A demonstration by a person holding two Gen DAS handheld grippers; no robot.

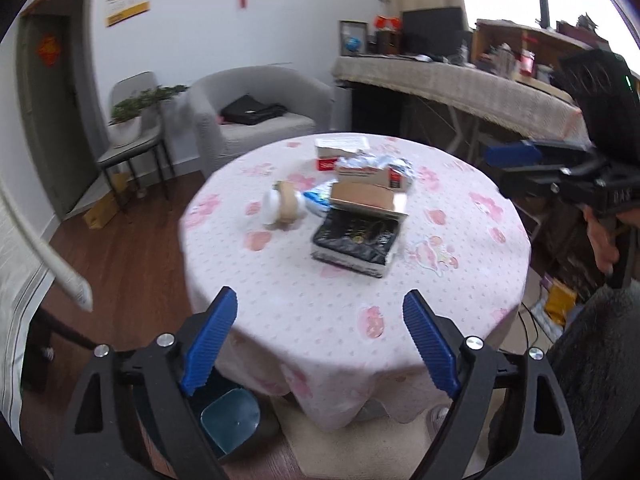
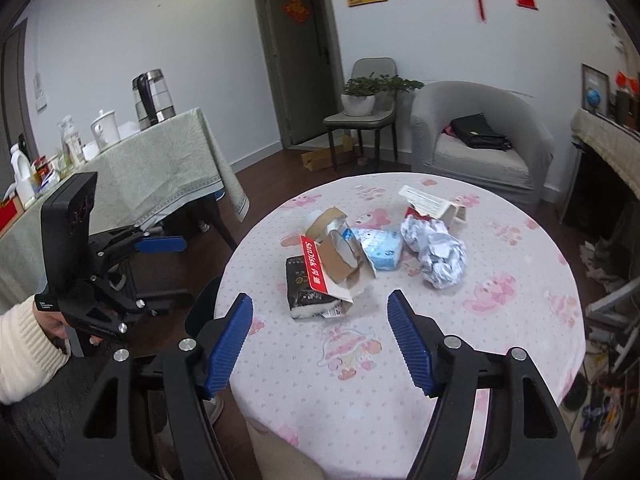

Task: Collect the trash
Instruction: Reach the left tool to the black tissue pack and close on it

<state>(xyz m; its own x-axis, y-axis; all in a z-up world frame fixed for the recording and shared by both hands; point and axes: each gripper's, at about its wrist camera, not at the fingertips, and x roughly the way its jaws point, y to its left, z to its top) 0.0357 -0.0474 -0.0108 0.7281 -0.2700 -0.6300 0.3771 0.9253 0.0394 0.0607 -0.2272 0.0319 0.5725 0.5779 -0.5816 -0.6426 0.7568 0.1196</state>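
Note:
Trash lies in a pile on the round table with the pink-patterned cloth (image 1: 320, 312) (image 2: 500, 320): a black packet (image 1: 354, 242) (image 2: 306, 288), a red and white carton (image 2: 320, 270), tape rolls (image 1: 284, 204) (image 2: 340, 258), a blue-white tissue pack (image 2: 380, 248), crumpled foil (image 2: 436, 252) (image 1: 396, 166) and a white-red box (image 1: 340, 150) (image 2: 428, 202). My left gripper (image 1: 320, 320) is open and empty, near the table's front edge. My right gripper (image 2: 320, 322) is open and empty, just short of the black packet. A teal bin (image 1: 230, 416) stands on the floor under the table edge.
A grey armchair (image 2: 480, 140) with a black bag and a chair with a potted plant (image 2: 360, 92) stand behind the table. A side table with a kettle (image 2: 154, 96) is at the left. A cluttered shelf (image 1: 460, 76) runs along the right wall.

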